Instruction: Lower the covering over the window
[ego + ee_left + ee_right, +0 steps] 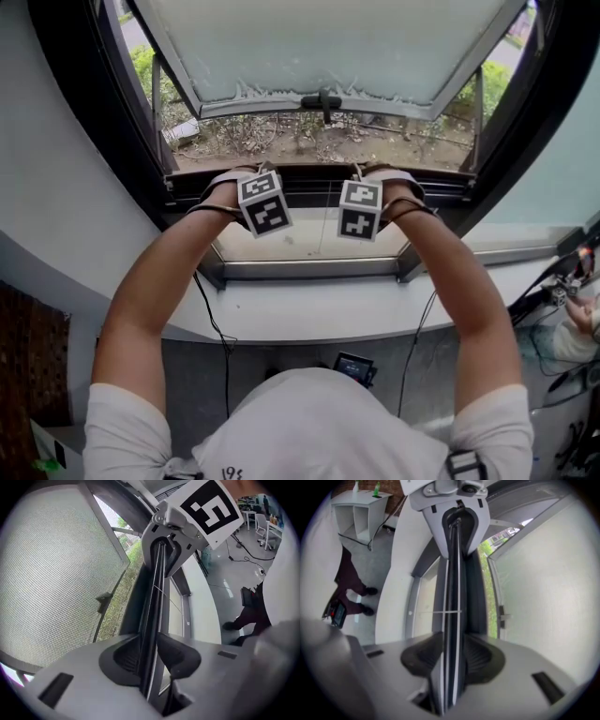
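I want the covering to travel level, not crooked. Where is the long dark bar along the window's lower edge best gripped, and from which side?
Take the long dark bar at two spots either side of its middle, from the room side, jaws straddling its thin edge. It is slim, straight and level, so paired grips should keep it from tilting. The left gripper and right gripper straddle it this way.

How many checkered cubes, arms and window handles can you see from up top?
Cubes: 2
Arms: 2
Window handles: 1
Total: 5
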Motion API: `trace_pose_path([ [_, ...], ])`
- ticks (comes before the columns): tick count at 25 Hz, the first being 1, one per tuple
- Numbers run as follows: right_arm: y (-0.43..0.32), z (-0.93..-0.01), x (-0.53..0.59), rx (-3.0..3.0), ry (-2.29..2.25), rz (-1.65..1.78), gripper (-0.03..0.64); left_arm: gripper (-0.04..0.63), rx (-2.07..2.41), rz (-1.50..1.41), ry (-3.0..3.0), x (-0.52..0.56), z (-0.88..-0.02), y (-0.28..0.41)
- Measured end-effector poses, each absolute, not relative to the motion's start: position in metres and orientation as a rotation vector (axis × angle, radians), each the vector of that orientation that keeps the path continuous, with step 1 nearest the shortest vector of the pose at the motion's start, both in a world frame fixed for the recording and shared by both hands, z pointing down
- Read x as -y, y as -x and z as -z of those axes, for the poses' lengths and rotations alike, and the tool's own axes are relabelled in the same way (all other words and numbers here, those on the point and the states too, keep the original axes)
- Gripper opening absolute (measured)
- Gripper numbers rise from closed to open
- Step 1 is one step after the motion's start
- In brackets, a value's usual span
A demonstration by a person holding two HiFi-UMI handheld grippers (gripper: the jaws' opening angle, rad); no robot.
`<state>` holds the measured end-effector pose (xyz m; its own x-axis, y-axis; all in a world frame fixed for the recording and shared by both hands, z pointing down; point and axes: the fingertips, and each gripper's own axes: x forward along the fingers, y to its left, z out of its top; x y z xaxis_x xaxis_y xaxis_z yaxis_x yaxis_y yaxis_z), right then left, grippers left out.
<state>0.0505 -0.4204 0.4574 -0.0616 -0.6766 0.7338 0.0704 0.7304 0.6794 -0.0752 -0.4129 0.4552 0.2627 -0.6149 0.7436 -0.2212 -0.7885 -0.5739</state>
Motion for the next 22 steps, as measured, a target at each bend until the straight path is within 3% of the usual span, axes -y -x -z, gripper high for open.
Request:
trace_pose_path([
  [22,-0.050,-0.501,0.416,1.523,-0.495,0.585,0.155,0.126,-0.723,1.595,2.199,0.410,-0.498,0.075],
])
